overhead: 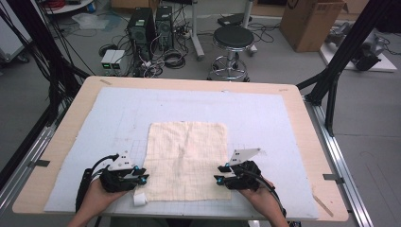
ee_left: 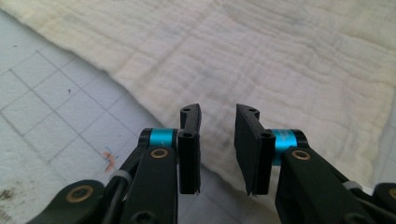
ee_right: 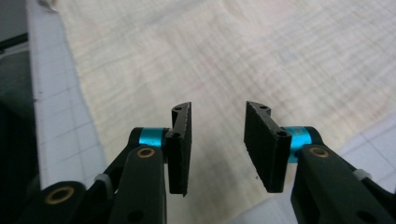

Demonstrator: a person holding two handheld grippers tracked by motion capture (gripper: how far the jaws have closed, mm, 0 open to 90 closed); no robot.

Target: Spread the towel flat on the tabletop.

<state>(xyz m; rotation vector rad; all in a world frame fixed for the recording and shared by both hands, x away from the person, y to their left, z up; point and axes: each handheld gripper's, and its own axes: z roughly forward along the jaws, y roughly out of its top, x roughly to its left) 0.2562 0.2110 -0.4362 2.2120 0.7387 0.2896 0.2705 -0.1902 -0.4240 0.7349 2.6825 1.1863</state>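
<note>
Here, the cloth (overhead: 187, 160) near the desk's front edge is flanked by the left gripper (overhead: 143, 175) and right gripper (overhead: 220, 174), jaws parted, nothing held.

A square cream muslin cloth (overhead: 187, 160) lies flat on the pale grey gridded mat (overhead: 265, 118), toward its near edge. The mat covers the light wooden table (overhead: 59, 142). The left gripper (overhead: 142, 177) sits at the cloth's near left edge, the right gripper (overhead: 218, 174) at its near right edge, facing each other. A small white block (overhead: 140, 199) lies just beside the cloth's near left corner.
</note>
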